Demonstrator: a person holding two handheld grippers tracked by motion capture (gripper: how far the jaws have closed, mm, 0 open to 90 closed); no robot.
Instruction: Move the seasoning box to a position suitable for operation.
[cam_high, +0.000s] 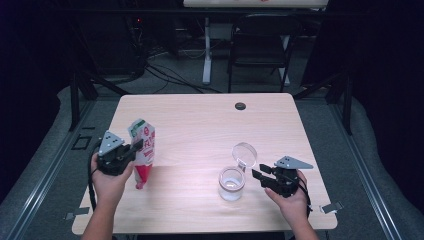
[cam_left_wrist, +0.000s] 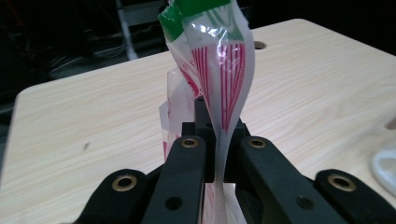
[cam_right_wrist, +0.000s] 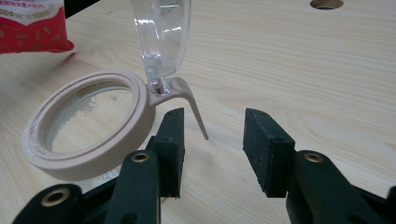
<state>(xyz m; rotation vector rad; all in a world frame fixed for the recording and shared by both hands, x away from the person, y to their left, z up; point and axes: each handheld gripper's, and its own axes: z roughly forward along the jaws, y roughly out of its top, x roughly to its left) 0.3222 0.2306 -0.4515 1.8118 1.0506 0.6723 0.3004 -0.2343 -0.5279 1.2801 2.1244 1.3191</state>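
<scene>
Left claw (cam_high: 136, 145) clamps the upright bag (cam_high: 143, 150); the open jar (cam_high: 232, 183) lies well right, just beside the spread right claw (cam_high: 259, 174).

Loads of open tabletop, just two things standing in the way

Whole back half of the table (cam_high: 200, 115) is bare wood from 10 to 2 o'clock, barring the small dark hole (cam_high: 240, 106) near the far edge at about 1, so that's easy passage. At 9 o'clock the bag (cam_high: 143, 150) stands tall, clamped in the left gripper (cam_high: 134, 146), blocking the left side. At 4 o'clock the jar (cam_high: 232, 183) sits with its clear lid (cam_high: 244, 153) flipped up, right gripper (cam_high: 258, 171) just beside it, jaws apart. A wide clear lane runs between bag and jar.
</scene>
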